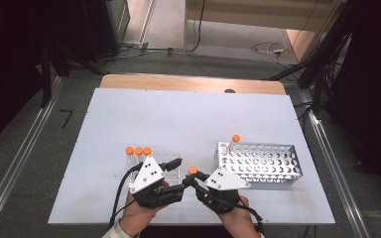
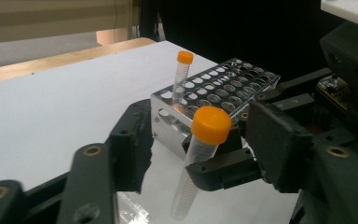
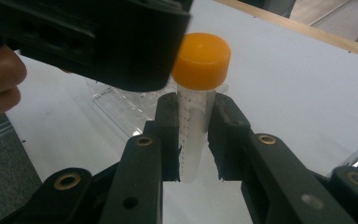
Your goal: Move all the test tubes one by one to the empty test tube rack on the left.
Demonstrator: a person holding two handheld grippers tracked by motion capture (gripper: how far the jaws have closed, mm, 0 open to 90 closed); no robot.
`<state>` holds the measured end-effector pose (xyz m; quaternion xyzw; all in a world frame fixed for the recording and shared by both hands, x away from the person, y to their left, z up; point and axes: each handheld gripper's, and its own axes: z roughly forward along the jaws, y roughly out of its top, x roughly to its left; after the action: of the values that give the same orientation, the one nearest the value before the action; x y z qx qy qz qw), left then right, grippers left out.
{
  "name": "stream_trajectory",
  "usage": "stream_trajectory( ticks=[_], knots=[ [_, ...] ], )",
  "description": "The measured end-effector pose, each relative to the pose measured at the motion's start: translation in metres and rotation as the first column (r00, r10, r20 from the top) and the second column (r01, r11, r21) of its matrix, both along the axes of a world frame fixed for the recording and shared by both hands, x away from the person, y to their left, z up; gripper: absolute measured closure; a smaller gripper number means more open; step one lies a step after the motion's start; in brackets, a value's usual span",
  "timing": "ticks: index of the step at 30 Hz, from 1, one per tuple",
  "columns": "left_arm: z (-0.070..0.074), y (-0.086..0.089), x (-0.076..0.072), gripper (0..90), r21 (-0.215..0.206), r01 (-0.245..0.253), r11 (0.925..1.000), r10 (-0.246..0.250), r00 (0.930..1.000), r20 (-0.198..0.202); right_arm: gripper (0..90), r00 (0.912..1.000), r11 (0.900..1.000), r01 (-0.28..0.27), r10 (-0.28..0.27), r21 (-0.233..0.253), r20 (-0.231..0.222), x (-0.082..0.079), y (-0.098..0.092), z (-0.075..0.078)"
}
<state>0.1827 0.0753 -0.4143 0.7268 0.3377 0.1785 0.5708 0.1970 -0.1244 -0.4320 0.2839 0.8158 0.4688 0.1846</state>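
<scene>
A clear tube with an orange cap (image 1: 192, 170) (image 2: 200, 154) (image 3: 195, 116) stands upright just above the table, near its front edge. My right gripper (image 1: 196, 179) (image 3: 193, 140) is shut on the tube's body below the cap. My left gripper (image 1: 181, 174) (image 2: 200, 149) is open, with a jaw on either side of the same tube, neither one touching it. In the left gripper view the right gripper's jaws (image 2: 226, 169) clamp the tube from the right side.
A clear plastic rack (image 1: 166, 161) (image 3: 121, 100) left of the grippers holds three orange-capped tubes (image 1: 138, 150). To the right lies a metal rack with many holes (image 1: 265, 163) (image 2: 223, 86), with one orange-capped tube (image 1: 234, 141) (image 2: 181, 77) in its far left corner.
</scene>
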Motion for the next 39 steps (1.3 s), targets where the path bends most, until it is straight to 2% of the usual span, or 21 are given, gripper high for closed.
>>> stream_trajectory(
  ticks=[14, 24, 27, 30, 33, 35, 39],
  knots=[
    [-0.006, -0.009, 0.001, 67.5, 0.031, 0.027, 0.9991, -0.028, 0.9996, 0.008, 72.0, 0.9999, 1.0, -0.013, 0.013, 0.001, 0.002, -0.003, 0.001, 0.001],
    [-0.007, -0.01, 0.004, 69.7, 0.032, 0.024, 0.9992, -0.024, 0.9997, 0.008, 70.7, 0.9999, 1.0, -0.008, 0.008, 0.001, -0.009, -0.001, 0.001, 0.001],
    [-0.007, -0.009, 0.004, 69.8, 0.033, 0.019, 0.9993, -0.019, 0.9998, 0.009, 62.7, 0.9996, 1.0, -0.014, 0.014, 0.019, -0.023, 0.0, 0.0, 0.001],
    [-0.007, -0.008, 0.006, 69.8, 0.026, 0.011, 0.9996, -0.011, 0.9999, 0.006, 43.5, 0.9988, 1.0, -0.015, 0.016, 0.022, -0.047, 0.003, -0.003, 0.002],
    [-0.004, -0.007, 0.006, 69.9, 0.012, 0.007, 0.9999, -0.007, 0.9999, 0.013, 30.6, 0.9969, 1.0, -0.004, 0.006, 0.031, -0.078, 0.007, -0.005, 0.001],
    [-0.002, -0.006, 0.007, 69.9, 0.003, 0.006, 1.0, -0.006, 0.9998, 0.018, 25.7, 0.9953, 0.999, -0.004, 0.007, 0.032, -0.097, 0.009, -0.007, 0.0],
    [0.004, -0.004, 0.008, 69.9, -0.011, 0.0, 0.9999, 0.001, 0.9996, 0.029, 21.3, 0.9939, 0.999, -0.007, 0.01, 0.035, -0.109, 0.011, -0.008, -0.001]
  ],
)
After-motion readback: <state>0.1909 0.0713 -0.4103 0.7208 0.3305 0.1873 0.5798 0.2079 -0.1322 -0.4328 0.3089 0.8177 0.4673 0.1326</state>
